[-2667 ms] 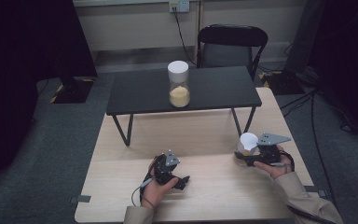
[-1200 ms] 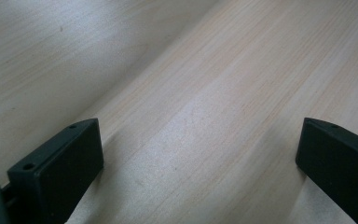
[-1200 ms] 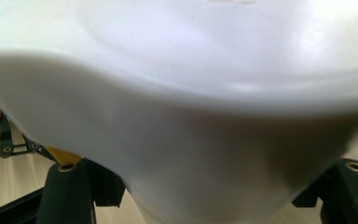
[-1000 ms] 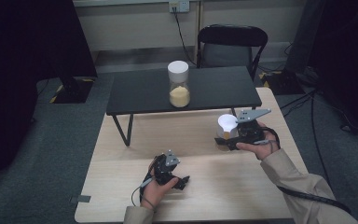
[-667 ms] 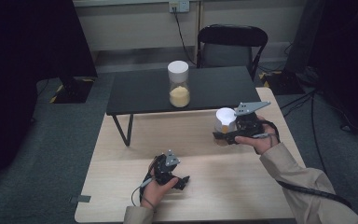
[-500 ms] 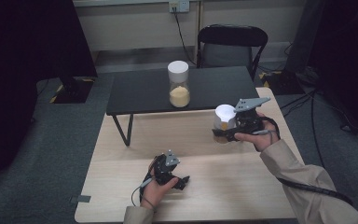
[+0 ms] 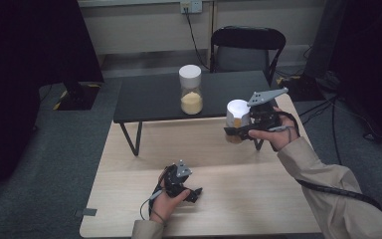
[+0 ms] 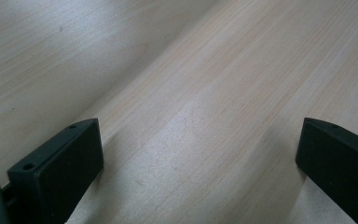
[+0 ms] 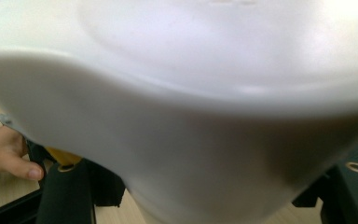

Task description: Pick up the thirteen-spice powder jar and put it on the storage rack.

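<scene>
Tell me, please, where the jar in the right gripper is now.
In the high view, the jar is at the right, held by the right gripper above the wooden table, near the black table's front right corner.

A pale wooden surface (image 7: 129,164) is stretching forward from the person's side, standing on grey carpeted floor (image 7: 59,164). A low black surface (image 7: 149,99) on thin black legs is sitting across its far end. A jar (image 7: 191,89) with a white lid and yellow grains inside is standing upright on the black surface, near the middle. The left gripper (image 7: 193,193) is resting on the pale wood near the front edge, its fingers (image 8: 60,163) lying spread wide apart against the grain.
</scene>
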Tool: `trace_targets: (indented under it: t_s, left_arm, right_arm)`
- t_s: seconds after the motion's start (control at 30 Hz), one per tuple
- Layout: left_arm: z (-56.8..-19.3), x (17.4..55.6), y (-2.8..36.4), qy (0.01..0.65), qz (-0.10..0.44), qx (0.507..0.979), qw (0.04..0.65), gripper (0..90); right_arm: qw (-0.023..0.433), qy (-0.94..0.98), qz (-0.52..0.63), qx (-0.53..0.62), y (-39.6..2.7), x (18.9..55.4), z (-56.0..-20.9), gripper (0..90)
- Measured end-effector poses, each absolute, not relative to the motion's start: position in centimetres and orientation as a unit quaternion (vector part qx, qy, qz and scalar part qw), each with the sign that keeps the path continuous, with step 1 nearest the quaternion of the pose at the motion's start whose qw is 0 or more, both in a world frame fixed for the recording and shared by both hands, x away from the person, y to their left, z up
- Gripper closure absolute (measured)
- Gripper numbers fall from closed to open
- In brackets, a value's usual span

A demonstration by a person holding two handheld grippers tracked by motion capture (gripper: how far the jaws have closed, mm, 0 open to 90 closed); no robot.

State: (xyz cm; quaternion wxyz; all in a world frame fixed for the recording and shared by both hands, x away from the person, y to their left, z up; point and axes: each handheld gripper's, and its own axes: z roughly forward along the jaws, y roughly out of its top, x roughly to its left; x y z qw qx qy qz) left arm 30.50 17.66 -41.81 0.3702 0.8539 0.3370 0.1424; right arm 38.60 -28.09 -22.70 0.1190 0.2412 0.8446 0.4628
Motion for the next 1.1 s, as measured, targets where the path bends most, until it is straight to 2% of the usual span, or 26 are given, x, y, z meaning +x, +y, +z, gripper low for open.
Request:
trace_targets:
  t_s: [0.6, 1.1]
  left_arm:
    - [-41.8, 30.5, 17.7, 0.337, 0.142, 0.854, 0.371, 0.0]
    - [-41.8, 30.5, 17.7, 0.336, 0.142, 0.854, 0.371, 0.0]
  right_arm:
    - [0.132, 0.842, 0.46, 0.249, -26.8, 39.9, -18.1, 30.6]
    - [0.156, 0.835, 0.459, 0.262, -25.4, 41.4, -17.0, 30.6]
